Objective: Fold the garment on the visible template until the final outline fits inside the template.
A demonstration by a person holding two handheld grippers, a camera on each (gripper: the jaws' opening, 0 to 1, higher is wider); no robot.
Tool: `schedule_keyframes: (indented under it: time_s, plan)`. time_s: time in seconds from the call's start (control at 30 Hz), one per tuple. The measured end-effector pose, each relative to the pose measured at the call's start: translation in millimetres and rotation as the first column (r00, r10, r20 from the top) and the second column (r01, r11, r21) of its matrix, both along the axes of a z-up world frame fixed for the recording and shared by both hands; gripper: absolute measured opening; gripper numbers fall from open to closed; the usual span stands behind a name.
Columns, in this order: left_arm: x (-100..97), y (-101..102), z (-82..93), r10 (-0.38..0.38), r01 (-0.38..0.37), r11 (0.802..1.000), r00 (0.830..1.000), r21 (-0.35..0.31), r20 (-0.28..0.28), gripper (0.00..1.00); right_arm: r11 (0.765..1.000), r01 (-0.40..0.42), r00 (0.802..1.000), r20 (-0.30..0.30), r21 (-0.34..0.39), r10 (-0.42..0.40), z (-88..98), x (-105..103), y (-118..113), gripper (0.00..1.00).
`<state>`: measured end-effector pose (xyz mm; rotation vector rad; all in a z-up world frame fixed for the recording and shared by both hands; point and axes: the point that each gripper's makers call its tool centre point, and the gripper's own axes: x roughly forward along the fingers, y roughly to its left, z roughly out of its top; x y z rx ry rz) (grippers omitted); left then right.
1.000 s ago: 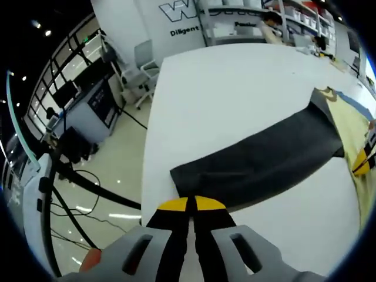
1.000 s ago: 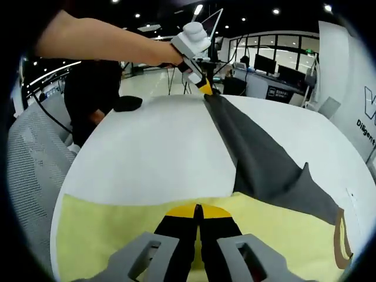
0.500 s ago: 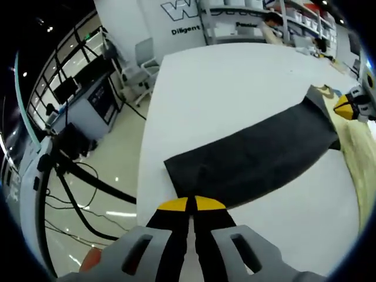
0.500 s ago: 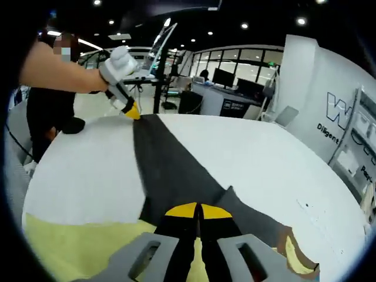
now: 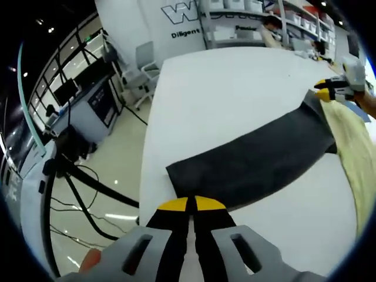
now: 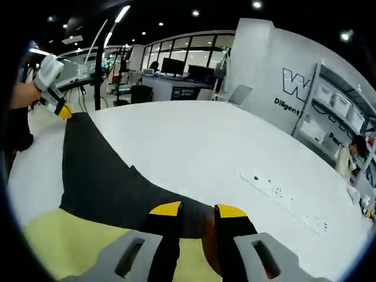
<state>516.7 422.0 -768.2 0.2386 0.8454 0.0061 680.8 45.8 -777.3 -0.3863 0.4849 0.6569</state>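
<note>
L gripper (image 5: 188, 204) at 6 o'clock in the left gripper view, jaws pressed together on the near edge of the dark garment (image 5: 252, 161), likely pinning that end so the cloth stays taut. Garment runs from there toward 2 o'clock across the white table (image 5: 235, 88), far end reaching the yellow template (image 5: 352, 158) at 3 o'clock. R gripper (image 5: 325, 93) shows out there at the far edge.

Right gripper view: R gripper (image 6: 197, 209) at 6 o'clock, jaws a bit spread over the garment's (image 6: 100, 176) dark edge with a brown patch between; can't tell if it's actually gripping. Looks poised to pick up that end for a fold. Template (image 6: 76, 247) at 7 o'clock. L gripper (image 6: 61, 110) far at 10.
</note>
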Motion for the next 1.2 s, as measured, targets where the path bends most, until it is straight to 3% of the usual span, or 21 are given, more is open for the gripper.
schedule_keyframes:
  time_s: [0.27, 0.33, 0.43, 0.6, 0.73, 0.8, 0.83, 0.9, 1.2]
  plan:
    - [3.1, 7, -1.5, -0.002, 0.002, 1.0, 1.0, -0.001, 0.001, 0.0, 0.999, 0.043, 0.998, -0.034, -0.022, -0.043, -13.1, 20, -14, 0.15]
    - [4.3, 9, -1.1, -0.006, 0.006, 1.0, 1.0, 0.001, 0.001, 0.0, 0.999, 0.034, 0.997, -0.071, -0.018, -0.035, -19.5, 21, -13, 0.14]
    - [4.9, 11, 0.0, -0.008, 0.008, 1.0, 1.0, 0.003, 0.003, 0.0, 1.0, 0.014, 0.997, -0.077, -0.017, -0.016, -22.2, 25, -12, 0.13]
    - [5.3, 13, -0.2, -0.008, 0.008, 1.0, 1.0, 0.006, 0.003, 0.0, 1.0, 0.001, 0.993, -0.122, 0.021, 0.002, -25.0, 26, -7, 0.04]
    - [3.3, 12, -1.5, -0.003, 0.003, 1.0, 1.0, 0.003, 0.001, 0.0, 1.0, -0.022, 0.995, -0.094, -0.007, 0.021, -25.7, 28, -7, 0.0]
    - [2.0, 11, -2.0, 0.001, -0.001, 1.0, 1.0, 0.001, 0.0, 0.0, 0.997, 0.007, 0.999, -0.043, -0.079, -0.01, -23.4, 35, -18, 0.0]
    - [1.4, 11, -2.2, 0.004, -0.004, 1.0, 1.0, -0.002, 0.001, 0.0, 0.996, 0.035, 0.999, -0.015, -0.079, -0.037, -20.6, 39, -23, 0.0]
    - [-0.2, 8, -2.9, 0.004, -0.004, 1.0, 1.0, -0.014, 0.0, 0.0, 0.996, 0.065, 0.998, -0.006, -0.063, -0.066, -19.6, 41, -26, 0.0]
    - [-5.7, 8, -13.7, 0.02, -0.021, 0.999, 1.0, -0.027, -0.024, 0.0, 0.994, 0.046, 0.999, -0.018, -0.097, -0.048, -22.9, 34, -23, 0.0]
